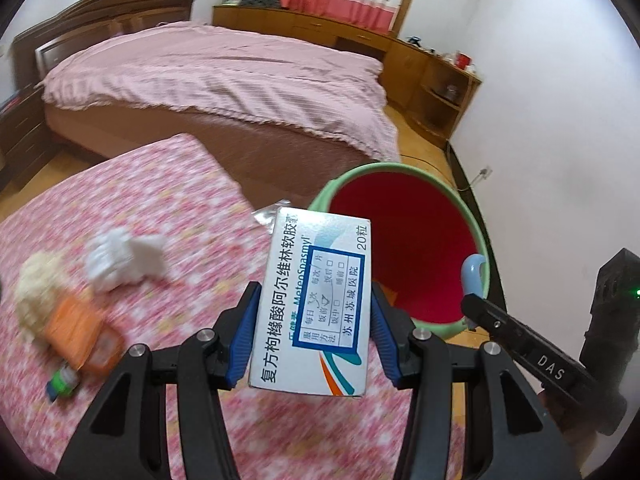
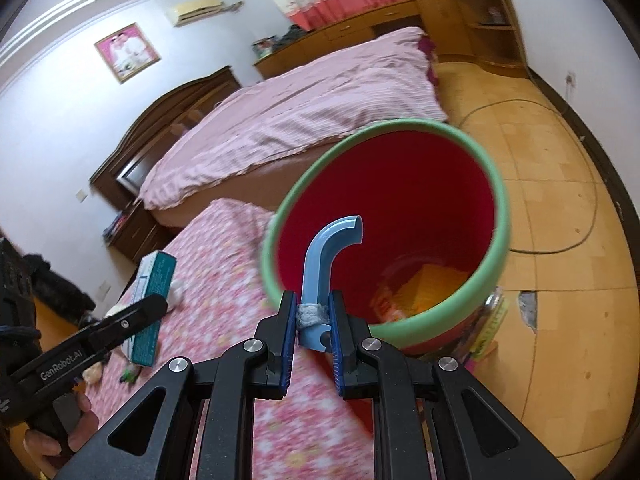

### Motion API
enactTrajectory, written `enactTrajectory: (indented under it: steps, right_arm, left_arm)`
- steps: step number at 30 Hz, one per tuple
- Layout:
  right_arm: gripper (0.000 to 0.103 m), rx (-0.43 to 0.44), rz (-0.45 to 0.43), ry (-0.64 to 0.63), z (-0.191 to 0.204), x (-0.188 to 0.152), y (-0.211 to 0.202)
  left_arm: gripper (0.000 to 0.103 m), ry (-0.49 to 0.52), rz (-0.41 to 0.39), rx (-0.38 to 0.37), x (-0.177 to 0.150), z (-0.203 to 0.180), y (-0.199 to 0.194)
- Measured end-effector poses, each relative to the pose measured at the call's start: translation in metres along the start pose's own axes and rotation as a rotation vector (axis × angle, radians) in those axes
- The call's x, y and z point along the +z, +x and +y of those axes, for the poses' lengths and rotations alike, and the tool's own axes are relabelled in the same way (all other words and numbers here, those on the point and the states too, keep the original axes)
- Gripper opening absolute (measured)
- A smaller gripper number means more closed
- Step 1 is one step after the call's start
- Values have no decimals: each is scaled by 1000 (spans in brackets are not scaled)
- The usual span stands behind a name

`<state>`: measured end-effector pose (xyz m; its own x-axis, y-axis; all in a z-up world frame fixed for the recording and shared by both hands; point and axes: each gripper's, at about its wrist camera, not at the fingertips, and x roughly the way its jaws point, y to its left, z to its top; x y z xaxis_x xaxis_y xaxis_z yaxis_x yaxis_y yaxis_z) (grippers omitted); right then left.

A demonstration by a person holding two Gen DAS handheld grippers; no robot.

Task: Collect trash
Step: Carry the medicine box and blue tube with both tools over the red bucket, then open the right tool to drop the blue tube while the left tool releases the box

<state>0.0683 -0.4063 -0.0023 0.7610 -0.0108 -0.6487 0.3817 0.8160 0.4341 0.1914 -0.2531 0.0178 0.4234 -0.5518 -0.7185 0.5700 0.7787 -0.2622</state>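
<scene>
My left hand-held gripper (image 1: 314,316) clamps the medicine box (image 1: 316,304) across its narrow width, long axis pointing ahead. The bin (image 1: 404,168) gapes just beyond and to the right, my pinched-shut right hand-held gripper (image 2: 313,316) gripping its blue handle (image 2: 326,256).

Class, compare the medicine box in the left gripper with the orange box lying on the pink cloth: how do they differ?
The medicine box is white with blue print; the orange box is orange. The medicine box is held up by the left gripper; the orange box lies on the cloth. Both are small cartons.
</scene>
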Motion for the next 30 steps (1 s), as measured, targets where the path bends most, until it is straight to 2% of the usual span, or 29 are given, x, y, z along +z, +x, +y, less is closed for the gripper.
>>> enactTrajectory:
  steps: [6, 17, 23, 26, 30]
  right_arm:
    - [15, -32, -11, 37, -26, 14, 6]
    - [15, -52, 16, 56, -46, 24, 27]
    - [15, -57, 21, 56, -49, 27, 31]
    - [15, -56, 26, 56, -49, 26, 33]
    - [15, -54, 30, 55, -47, 25, 33]
  left_arm:
    - [52, 44, 20, -36, 13, -22, 30]
    - [52, 103, 66, -73, 24, -47, 82]
    - [53, 103, 86, -80, 25, -50, 92]
    - [60, 110, 72, -78, 24, -51, 91]
    - [61, 118, 62, -68, 25, -54, 89]
